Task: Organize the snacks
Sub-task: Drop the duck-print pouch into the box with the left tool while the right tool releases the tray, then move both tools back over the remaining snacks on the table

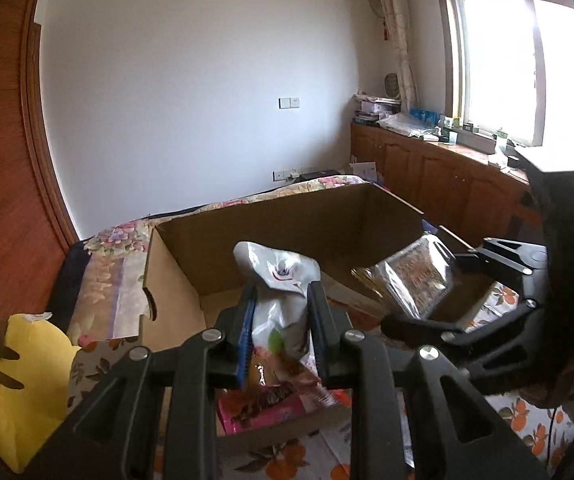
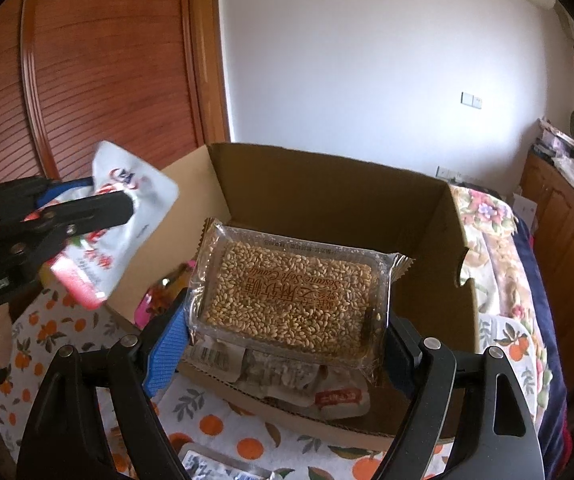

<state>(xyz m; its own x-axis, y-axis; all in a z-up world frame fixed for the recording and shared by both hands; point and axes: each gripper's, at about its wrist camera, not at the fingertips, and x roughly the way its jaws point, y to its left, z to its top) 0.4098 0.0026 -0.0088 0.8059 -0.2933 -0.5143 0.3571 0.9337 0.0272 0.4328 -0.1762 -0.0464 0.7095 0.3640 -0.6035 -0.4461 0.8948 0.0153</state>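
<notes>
An open cardboard box (image 1: 287, 220) (image 2: 327, 184) stands on the bed. My left gripper (image 1: 281, 300) (image 2: 127, 204) is shut on a white snack pouch (image 1: 279, 272) (image 2: 127, 220) with red print, raised above the box's near left corner. My right gripper (image 2: 287, 332) (image 1: 431, 292) is shut on a clear pack of sesame candy (image 2: 291, 296) (image 1: 411, 276), its jaws wide across the pack's short sides. It holds the pack roughly flat over the box's near edge. Each gripper shows in the other's view.
Pink and red packets (image 1: 263, 404) and pale wrapped snacks (image 2: 327, 392) lie inside the box. A yellow plush toy (image 1: 19, 384) sits at the left. The orange-print bedspread (image 2: 223, 428) carries a silver pack (image 2: 215, 464). Wooden cabinets (image 1: 427, 168) line the window wall.
</notes>
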